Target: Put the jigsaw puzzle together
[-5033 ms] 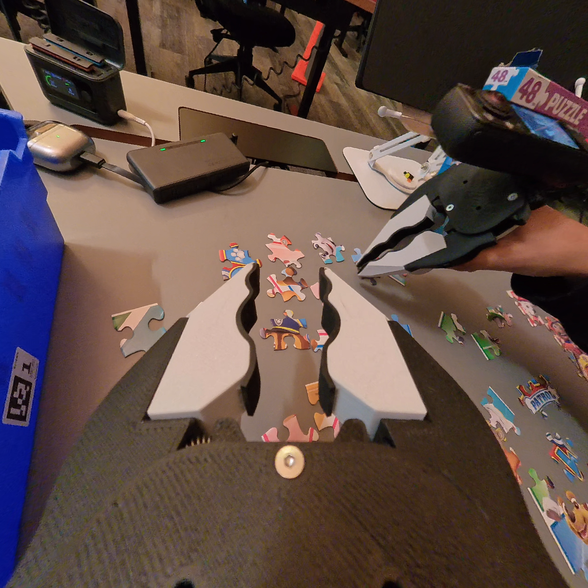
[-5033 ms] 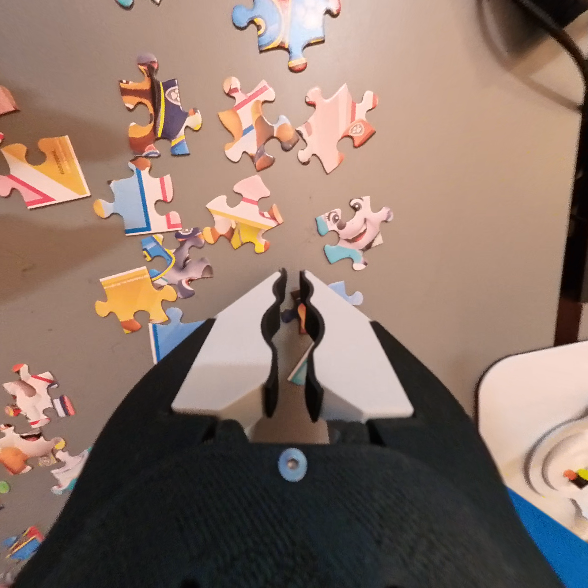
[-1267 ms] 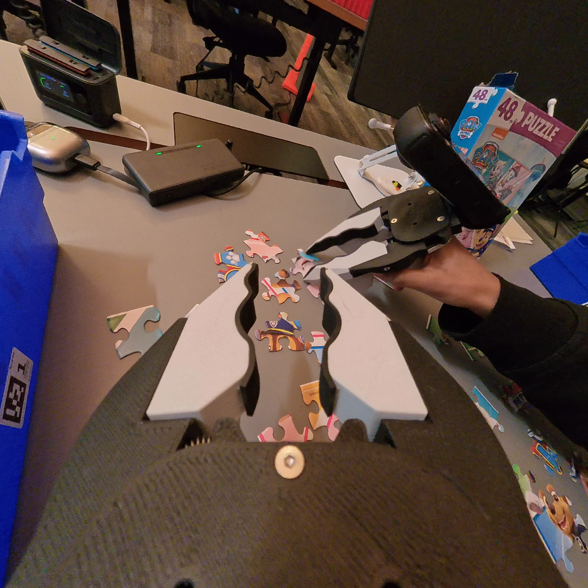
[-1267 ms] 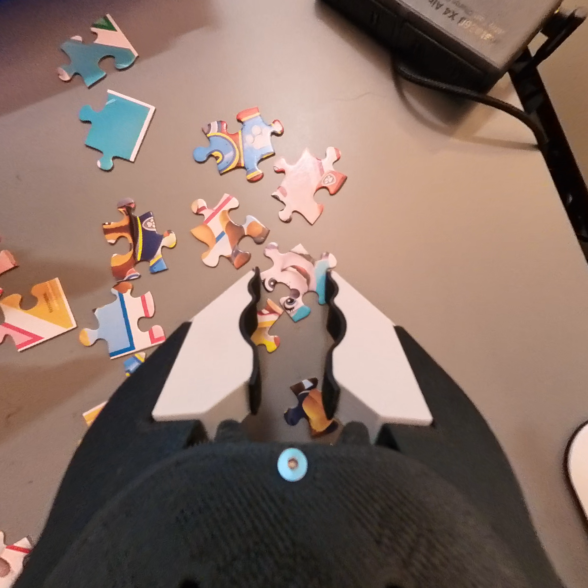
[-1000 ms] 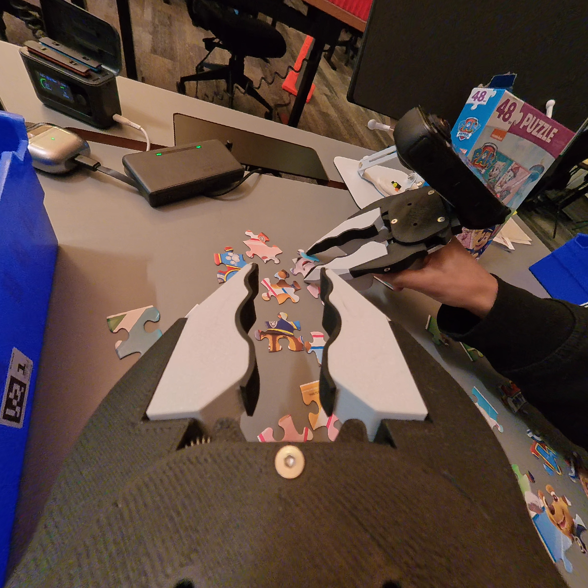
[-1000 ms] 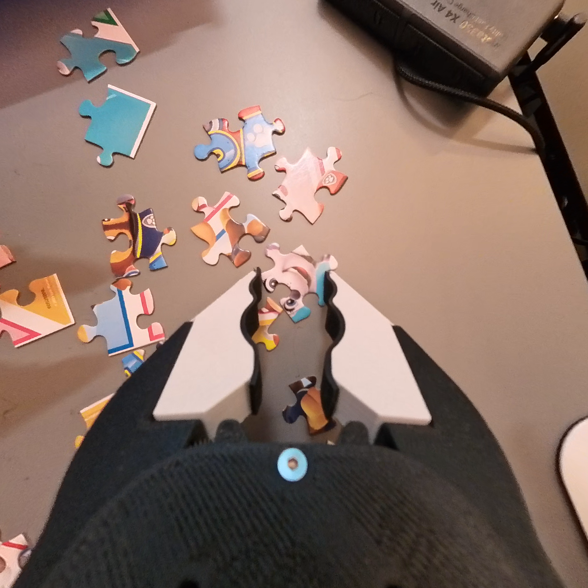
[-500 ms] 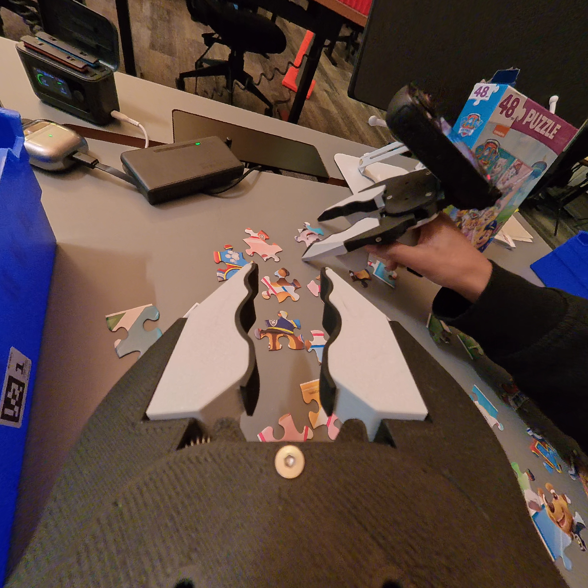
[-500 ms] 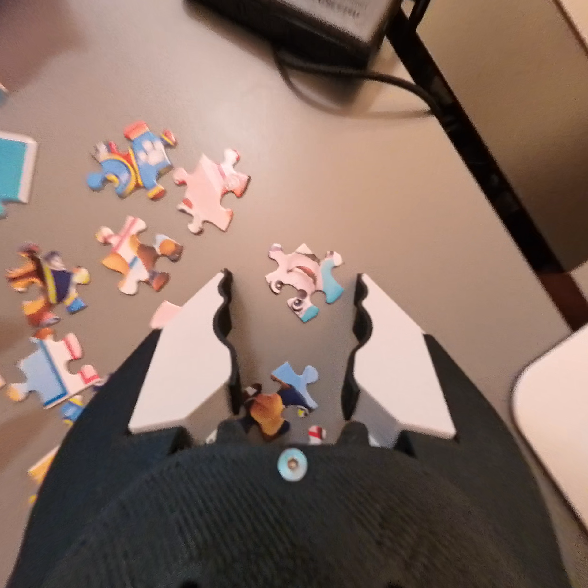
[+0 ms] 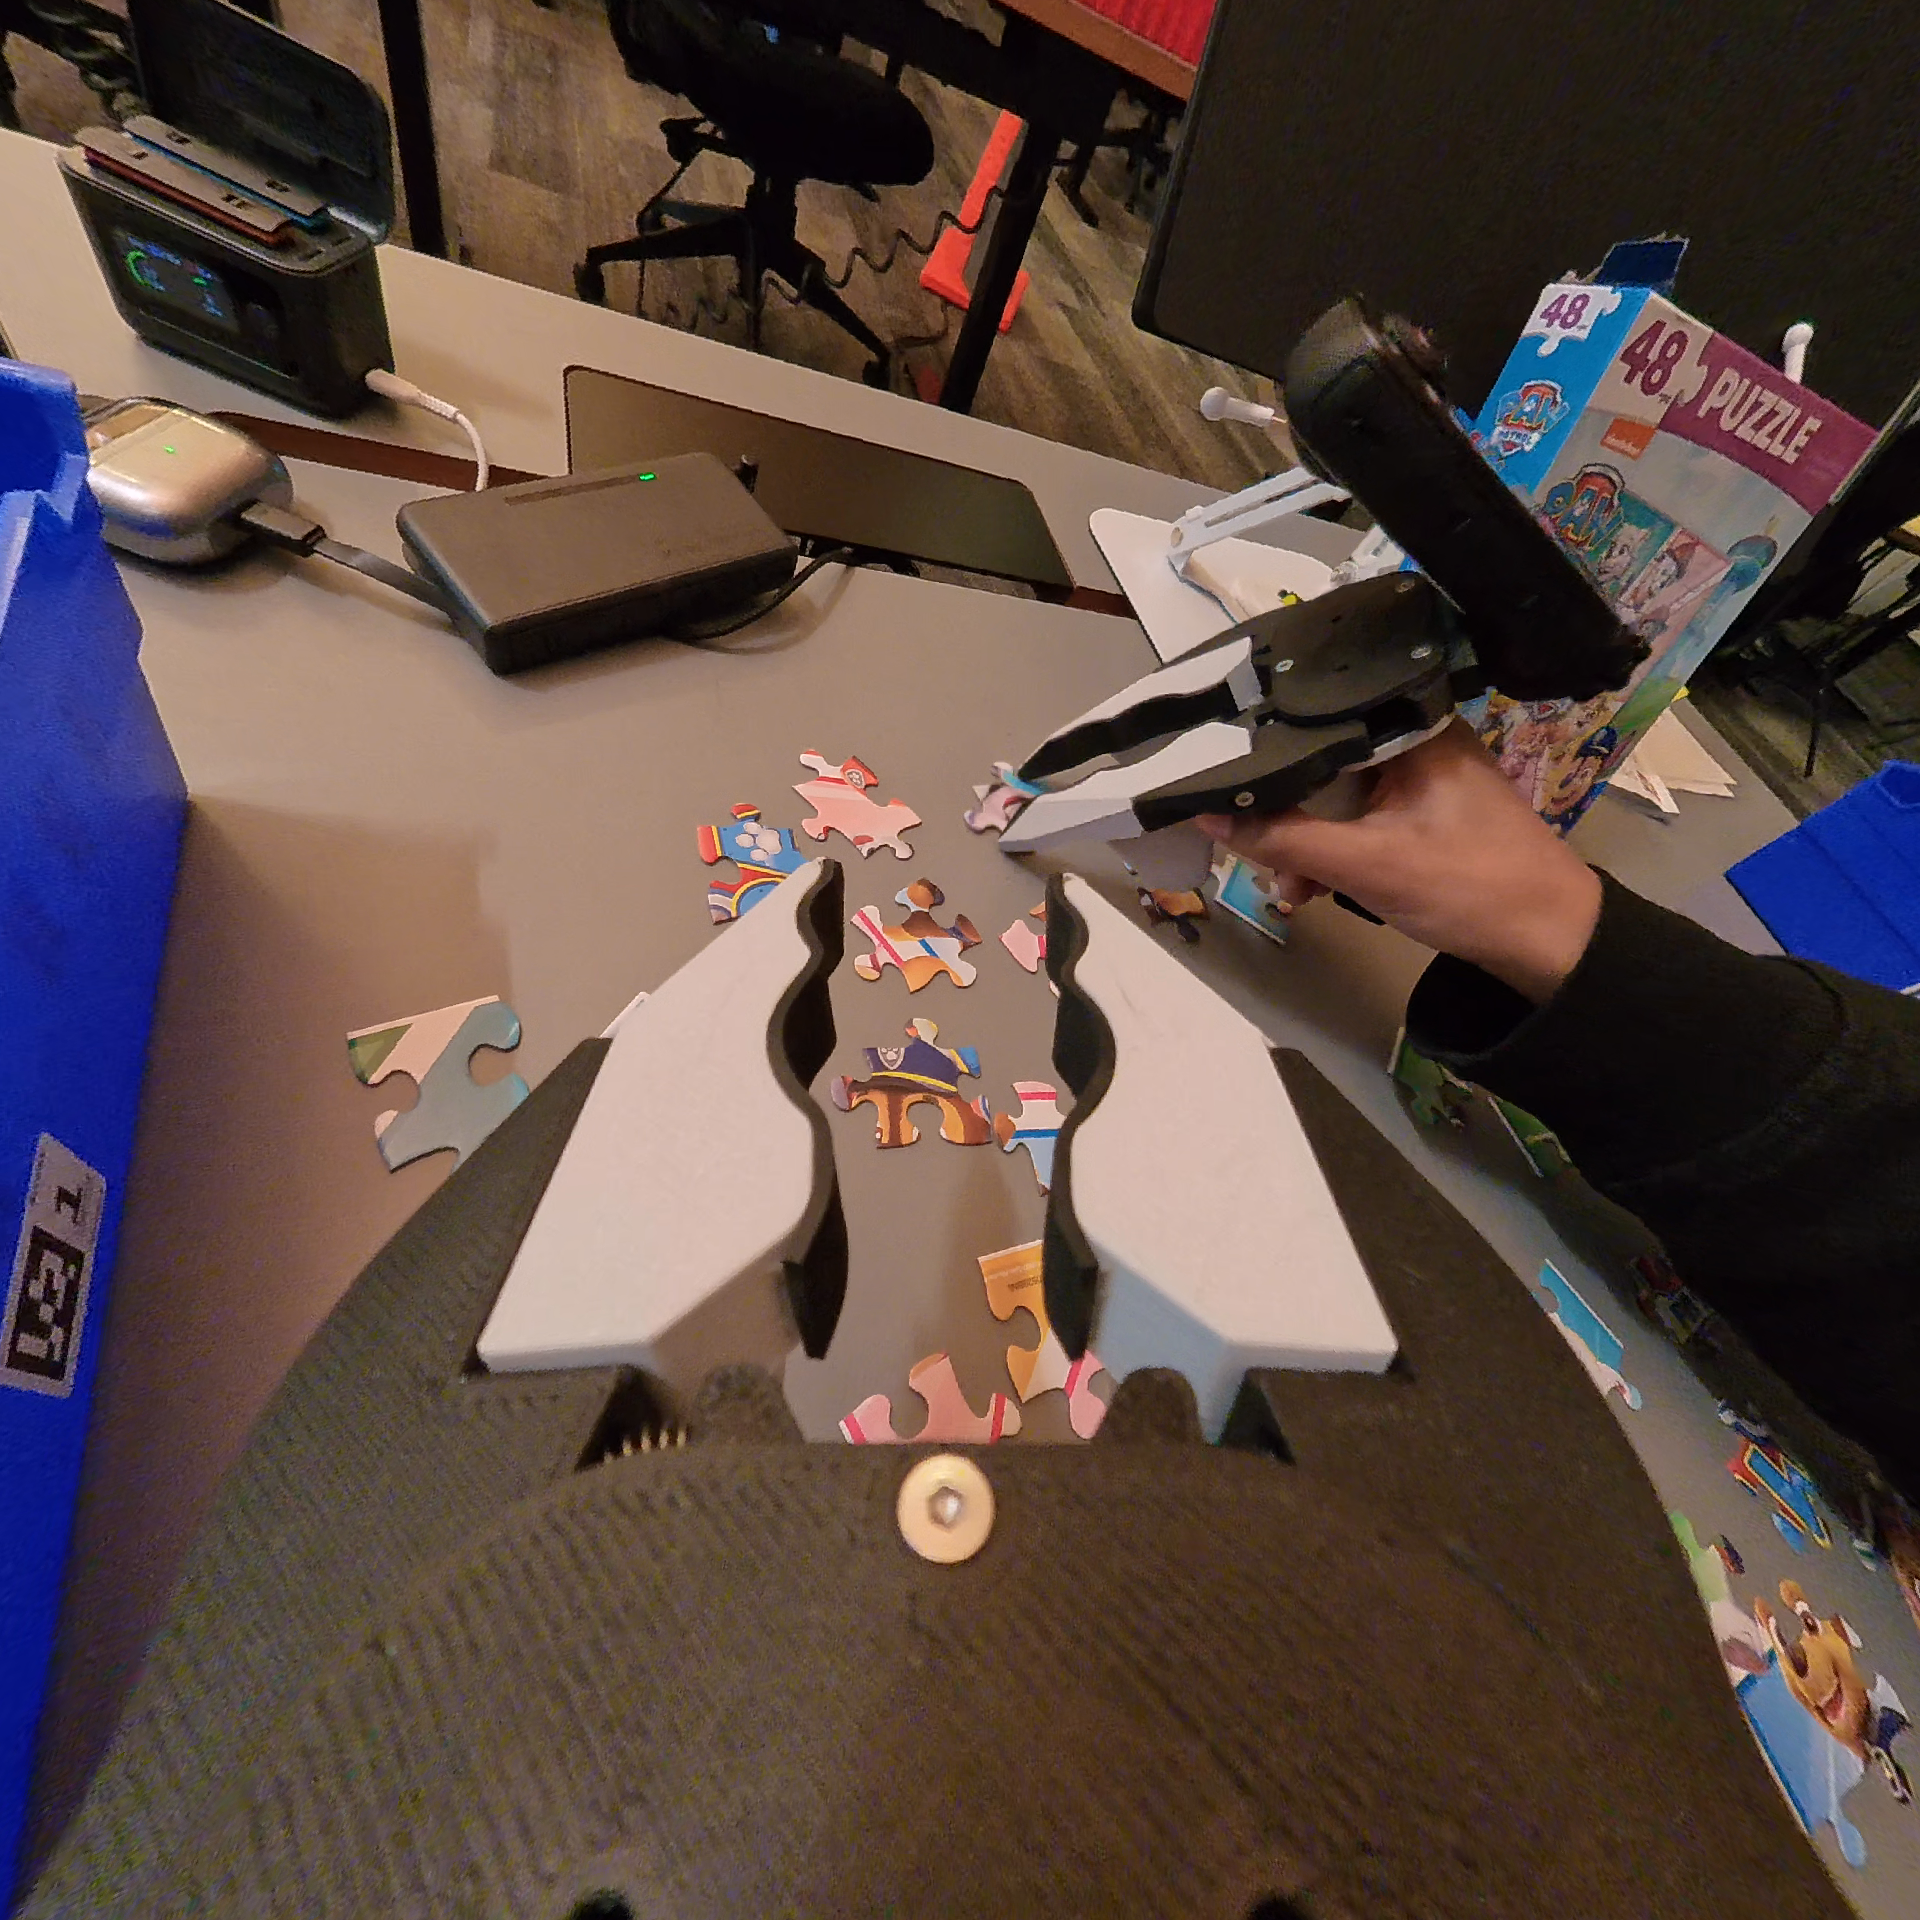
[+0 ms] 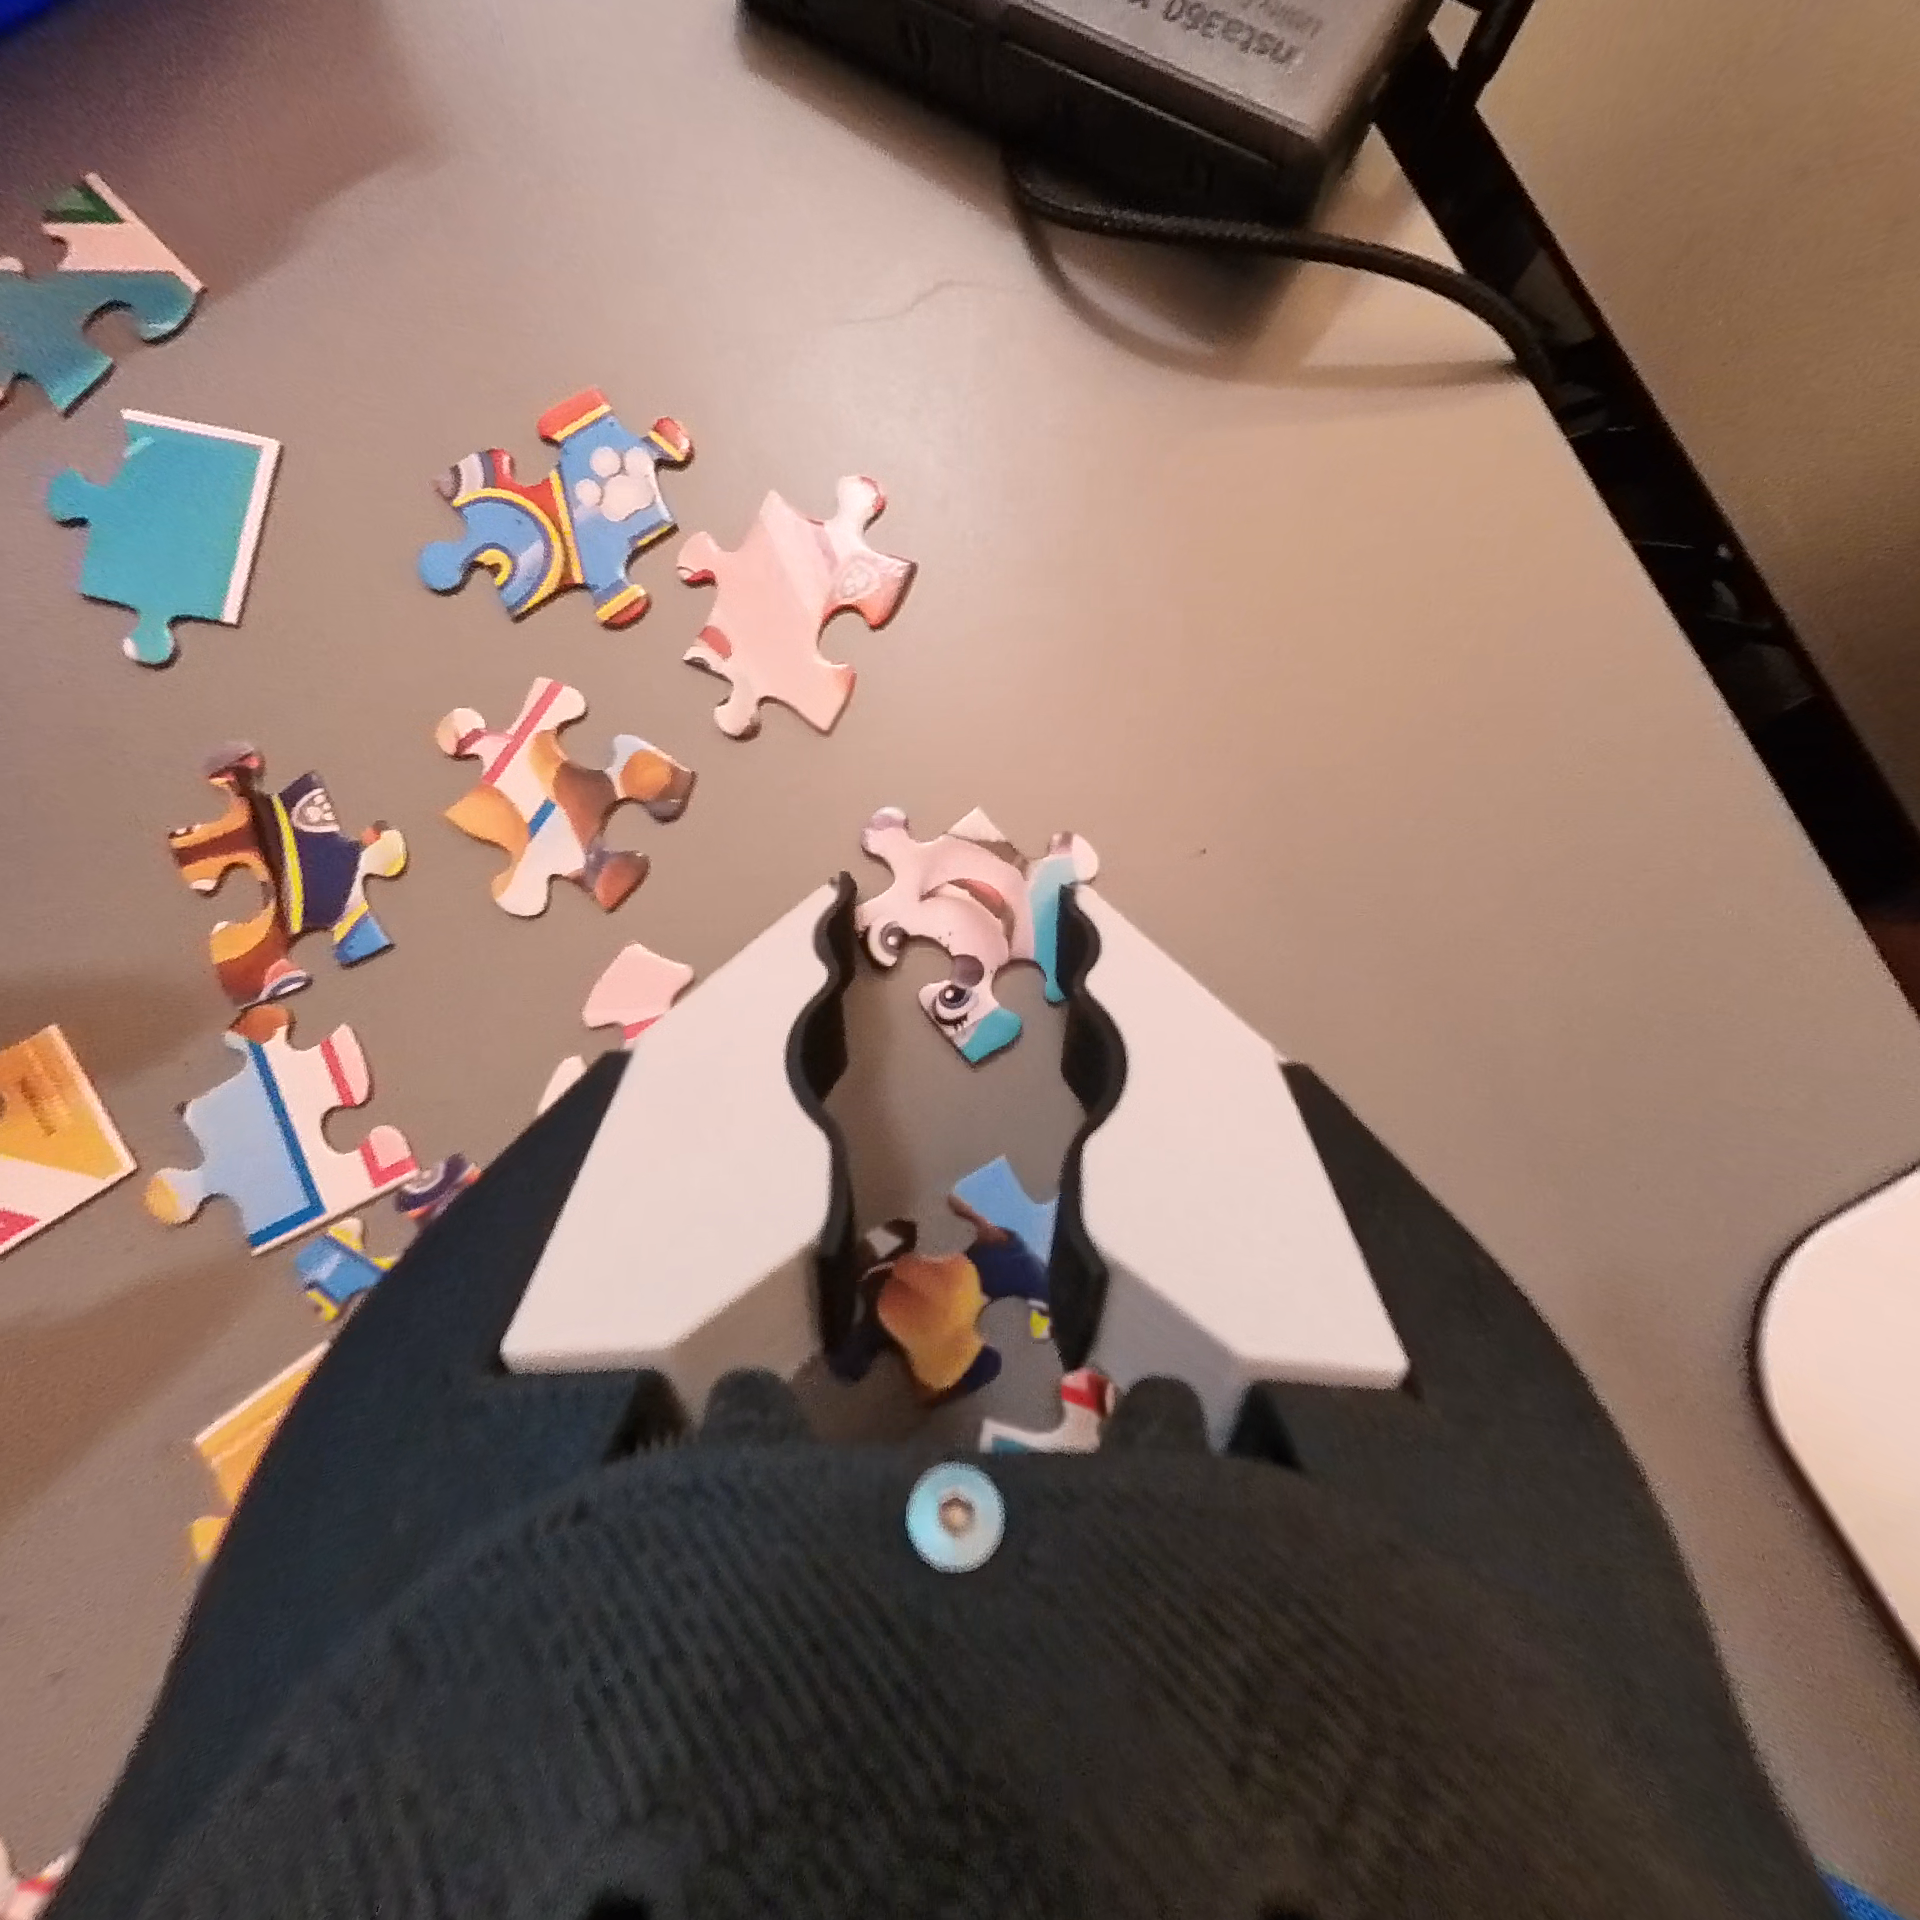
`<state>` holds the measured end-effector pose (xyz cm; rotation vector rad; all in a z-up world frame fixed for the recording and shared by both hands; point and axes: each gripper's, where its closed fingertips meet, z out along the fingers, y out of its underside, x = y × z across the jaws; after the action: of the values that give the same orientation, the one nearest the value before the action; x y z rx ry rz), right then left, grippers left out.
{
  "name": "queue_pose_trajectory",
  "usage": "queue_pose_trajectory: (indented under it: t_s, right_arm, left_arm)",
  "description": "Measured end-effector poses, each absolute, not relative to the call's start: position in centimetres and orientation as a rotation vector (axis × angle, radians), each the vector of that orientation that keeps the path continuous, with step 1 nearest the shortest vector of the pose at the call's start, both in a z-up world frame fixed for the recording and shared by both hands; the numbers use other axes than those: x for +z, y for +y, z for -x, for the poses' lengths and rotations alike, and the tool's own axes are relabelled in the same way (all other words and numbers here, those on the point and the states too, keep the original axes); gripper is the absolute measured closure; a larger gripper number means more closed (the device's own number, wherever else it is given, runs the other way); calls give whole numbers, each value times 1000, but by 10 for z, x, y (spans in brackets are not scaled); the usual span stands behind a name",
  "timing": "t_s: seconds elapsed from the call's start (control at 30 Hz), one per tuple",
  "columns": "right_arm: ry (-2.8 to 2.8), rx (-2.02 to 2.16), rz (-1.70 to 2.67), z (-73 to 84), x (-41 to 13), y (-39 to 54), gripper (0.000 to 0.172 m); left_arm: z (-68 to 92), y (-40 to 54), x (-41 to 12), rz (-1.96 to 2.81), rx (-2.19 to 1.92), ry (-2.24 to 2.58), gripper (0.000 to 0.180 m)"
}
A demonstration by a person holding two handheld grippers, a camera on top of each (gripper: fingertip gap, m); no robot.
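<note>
One white puppy-face puzzle piece (image 10: 971,925) sits clamped in right hand-held gripper (image 10: 951,904).

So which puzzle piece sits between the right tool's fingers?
The white and teal puppy-face piece, gripped edge to edge at the right tool's fingertips. The pink piece and the brown-and-white one lie clear on the table.

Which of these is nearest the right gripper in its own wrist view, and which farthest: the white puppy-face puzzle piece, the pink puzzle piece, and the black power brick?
1. White puppy-face puzzle piece: between the fingertips of the right gripper, pads closed on its edges.
2. Pink puzzle piece: farther ahead, slightly left, flat on the table.
3. Black power brick: farthest, at the table's far edge.
</note>
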<state>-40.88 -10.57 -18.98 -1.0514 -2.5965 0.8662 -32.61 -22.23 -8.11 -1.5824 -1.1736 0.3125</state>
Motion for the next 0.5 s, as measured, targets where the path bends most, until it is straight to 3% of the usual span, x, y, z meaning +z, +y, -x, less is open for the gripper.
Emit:
queue_pose_trajectory:
  t_s: [0.03, 0.07, 0.13, 0.23, 0.4, 0.5]
  right_arm:
    - [-2604, 897, 1028, 406, -186, -109, 160]
    - [-2603, 930, 1008, 404, -181, -112, 172]
    - [-2602, 892, 1020, 402, -177, -109, 151]
    - [-2565, 869, 993, 405, -169, -106, 144]
    - [-2468, 828, 1128, 430, -180, -93, 91]
    - [-2470, 816, 1208, 437, -195, -88, 87]
  left_arm:
    - [326, -222, -81, 1582, 312, -1173, 144]
    - [326, -222, -81, 1583, 312, -1172, 144]
    - [326, -221, -81, 1585, 313, -1170, 144]
    - [326, -221, -81, 1590, 311, -1170, 144]
    - [326, -221, -82, 1591, 309, -1173, 144]
    - [326, -221, -82, 1589, 312, -1173, 144]
